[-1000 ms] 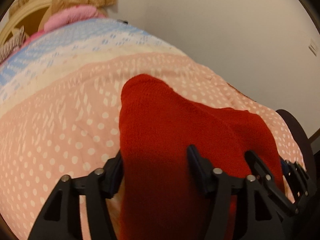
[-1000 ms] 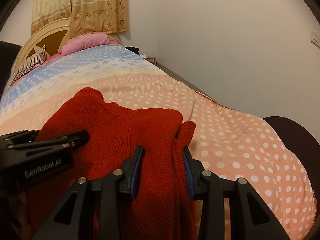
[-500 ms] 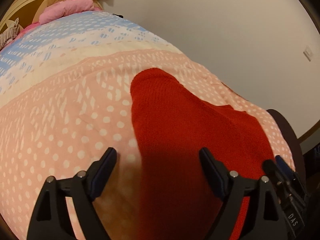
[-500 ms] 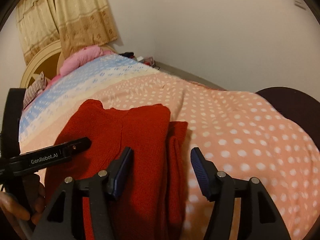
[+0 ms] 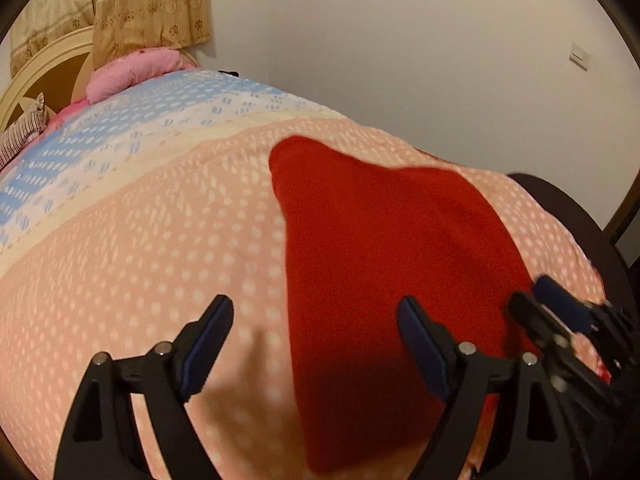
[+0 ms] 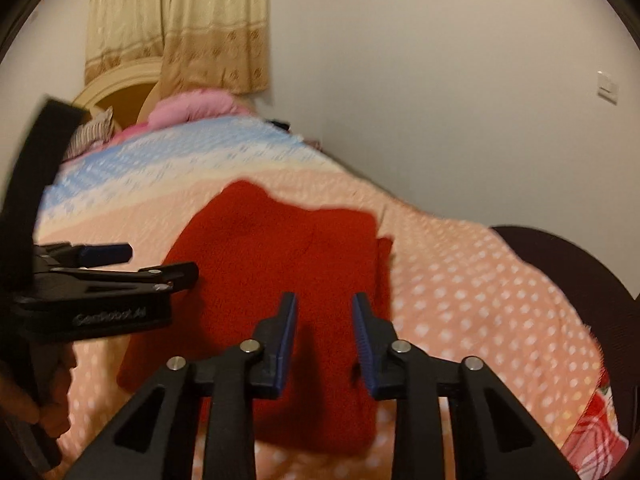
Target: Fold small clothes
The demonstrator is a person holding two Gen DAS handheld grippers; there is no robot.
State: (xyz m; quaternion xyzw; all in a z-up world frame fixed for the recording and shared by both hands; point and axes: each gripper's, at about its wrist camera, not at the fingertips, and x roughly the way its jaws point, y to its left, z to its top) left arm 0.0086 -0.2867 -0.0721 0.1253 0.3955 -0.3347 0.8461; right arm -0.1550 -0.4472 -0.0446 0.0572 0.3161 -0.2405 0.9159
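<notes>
Between folds: both grippers free above the red sweater on the bed.

The sweater (image 5: 384, 264) lies flat on the peach dotted stretch of the quilt (image 5: 140, 240), already doubled into a long strip, with a narrow folded edge showing along its right side in the right wrist view. The left gripper (image 5: 316, 328) hangs over the sweater's near left edge, jaws spread wide and holding nothing. The right gripper (image 6: 324, 330) sits over the sweater's near middle, jaws narrowly parted and also holding nothing. I judge one fold is set down and the next grasp not yet made. The next move likely calls for each gripper to drop to a near corner of the sweater, pinch all layers together, and carry that end over toward the far end, keeping the edges aligned.
</notes>
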